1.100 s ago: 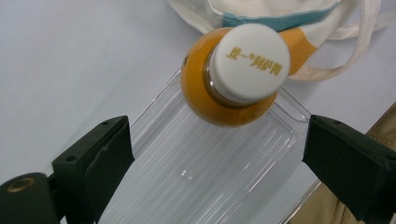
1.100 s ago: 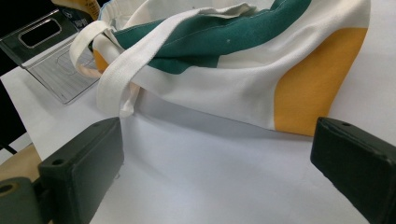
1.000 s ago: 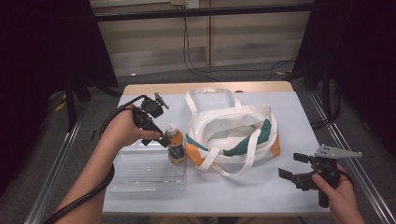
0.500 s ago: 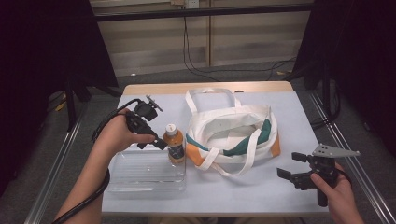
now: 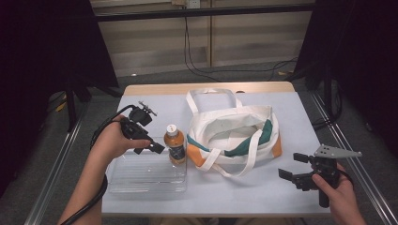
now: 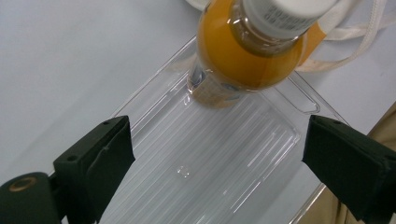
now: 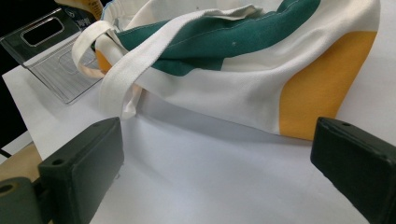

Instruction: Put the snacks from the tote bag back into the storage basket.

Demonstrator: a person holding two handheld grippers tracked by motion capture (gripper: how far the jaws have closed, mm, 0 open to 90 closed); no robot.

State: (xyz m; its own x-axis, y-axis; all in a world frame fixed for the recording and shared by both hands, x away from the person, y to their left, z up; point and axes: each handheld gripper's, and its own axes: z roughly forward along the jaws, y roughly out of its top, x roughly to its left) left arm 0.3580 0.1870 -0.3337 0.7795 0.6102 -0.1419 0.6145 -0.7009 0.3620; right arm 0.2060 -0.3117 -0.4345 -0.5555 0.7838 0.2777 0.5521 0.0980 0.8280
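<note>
An orange drink bottle point(image 5: 174, 143) with a white cap stands upright in the right end of a clear plastic tray point(image 5: 141, 176). My left gripper point(image 5: 151, 133) is just left of the bottle, open and apart from it. In the left gripper view the bottle point(image 6: 247, 51) rises ahead above the ribbed tray point(image 6: 219, 154), and the left gripper point(image 6: 219, 172) has nothing between its wide-spread jaws. A white tote bag point(image 5: 234, 133) with green and orange panels lies at mid-table. My right gripper point(image 5: 293, 166) is open, right of the bag; in its own view the right gripper point(image 7: 219, 168) faces the bag point(image 7: 243, 79).
The bag's long white handles point(image 5: 206, 96) trail toward the table's far edge, and a strap point(image 7: 116, 79) hangs down its near side. Past the bag, the tray point(image 7: 51, 51) is visible in the right gripper view. Bare table point(image 5: 263, 197) lies in front of the bag.
My left gripper has let go of the bottle and drawn back to the left. The bottle stays standing in the tray. The right gripper has hardly moved.
</note>
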